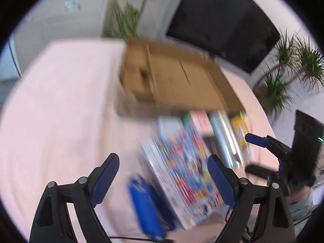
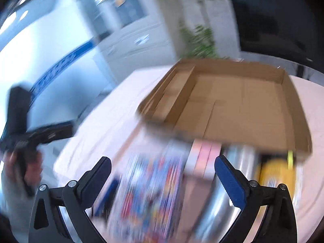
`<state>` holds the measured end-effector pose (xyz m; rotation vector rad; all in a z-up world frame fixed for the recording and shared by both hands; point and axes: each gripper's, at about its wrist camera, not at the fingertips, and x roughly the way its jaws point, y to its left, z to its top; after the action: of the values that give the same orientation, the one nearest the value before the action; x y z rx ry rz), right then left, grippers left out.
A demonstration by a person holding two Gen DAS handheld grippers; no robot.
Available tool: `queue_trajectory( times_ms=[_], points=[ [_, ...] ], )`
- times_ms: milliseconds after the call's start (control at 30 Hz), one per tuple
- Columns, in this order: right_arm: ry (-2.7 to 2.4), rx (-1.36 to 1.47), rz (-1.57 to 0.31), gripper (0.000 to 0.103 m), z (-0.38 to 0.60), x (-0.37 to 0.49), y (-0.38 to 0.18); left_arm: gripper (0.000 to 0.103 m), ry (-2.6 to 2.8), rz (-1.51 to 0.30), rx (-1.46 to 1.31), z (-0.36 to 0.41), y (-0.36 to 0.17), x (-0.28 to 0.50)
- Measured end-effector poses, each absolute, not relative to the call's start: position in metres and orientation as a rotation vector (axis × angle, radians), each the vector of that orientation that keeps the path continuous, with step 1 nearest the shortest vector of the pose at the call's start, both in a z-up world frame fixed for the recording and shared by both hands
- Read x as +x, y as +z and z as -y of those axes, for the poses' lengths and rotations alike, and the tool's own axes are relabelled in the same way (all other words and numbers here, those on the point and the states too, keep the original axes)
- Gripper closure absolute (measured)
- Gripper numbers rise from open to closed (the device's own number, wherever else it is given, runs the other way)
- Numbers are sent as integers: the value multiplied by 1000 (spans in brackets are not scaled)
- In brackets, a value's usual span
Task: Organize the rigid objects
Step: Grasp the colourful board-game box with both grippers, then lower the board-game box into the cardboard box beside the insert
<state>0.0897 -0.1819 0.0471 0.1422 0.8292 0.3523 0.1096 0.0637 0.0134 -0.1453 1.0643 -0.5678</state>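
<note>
Your left tool (image 1: 162, 163) and right tool (image 2: 163, 165) both hang spread wide, pinching nothing. The boxes (image 2: 154, 186) (badly blurred) lie on the pink table (image 1: 60, 101), just in front of the open cardboard tray (image 2: 232, 105).

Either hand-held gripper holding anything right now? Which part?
Nothing held. Left hand-held gripper and right hand-held gripper are both open above the blurred boxes.

Light: bright, even, with soft shadows.
Blur: heavy smear across both views; the cardboard box (image 1: 174, 81) (image 2: 232, 105) edges streak, books (image 1: 182, 162) just below it unreadable.
Glare: white streaks on silver cover (image 1: 224, 137).
Edges: fisheye bend, black corners.
</note>
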Motion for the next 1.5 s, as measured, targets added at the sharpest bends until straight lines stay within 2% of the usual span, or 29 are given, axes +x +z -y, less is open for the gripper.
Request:
queue_trajectory(
  times_ms=[133, 200, 333, 433, 633, 700, 800, 933, 1100, 1167, 1267, 1400, 1500],
  points=[
    [420, 71, -941, 1, 148, 74, 7, 17, -613, -1235, -265, -38, -53, 110],
    [432, 61, -994, 1, 139, 80, -9, 17, -603, -1192, -210, -31, -52, 101],
    [364, -21, -1068, 6, 120, 103, -37, 21, -604, -1250, -227, -27, -54, 109],
    [348, -69, -1089, 5, 110, 109, -47, 21, -582, -1268, -188, -21, -64, 108],
    [286, -82, -1088, 4, 102, 119, -50, 34, -518, -1213, -168, -15, -65, 108],
    [270, -44, -1075, 6, 105, 117, -47, 42, -503, -1173, -157, -21, -51, 101],
    [237, -22, -1012, 11, 111, 107, -25, 42, -483, -1037, -116, -18, -14, 90],
    [221, 34, -883, 12, 118, 108, 16, 40, -474, -800, -15, 0, 56, 90],
    [171, 134, -684, 16, 162, 148, 87, 40, -506, -706, 47, 32, 104, 149],
    [141, 131, -654, 16, 175, 169, 103, 40, -535, -745, 25, 45, 104, 188],
    [125, 157, -707, 16, 200, 215, 101, 40, -563, -821, -9, 55, 87, 239],
    [107, 224, -863, 17, 227, 271, 56, 40, -569, -1001, -25, 65, 33, 290],
    [108, 264, -999, 17, 235, 293, 13, 45, -537, -1095, -10, 70, -10, 304]
  ],
)
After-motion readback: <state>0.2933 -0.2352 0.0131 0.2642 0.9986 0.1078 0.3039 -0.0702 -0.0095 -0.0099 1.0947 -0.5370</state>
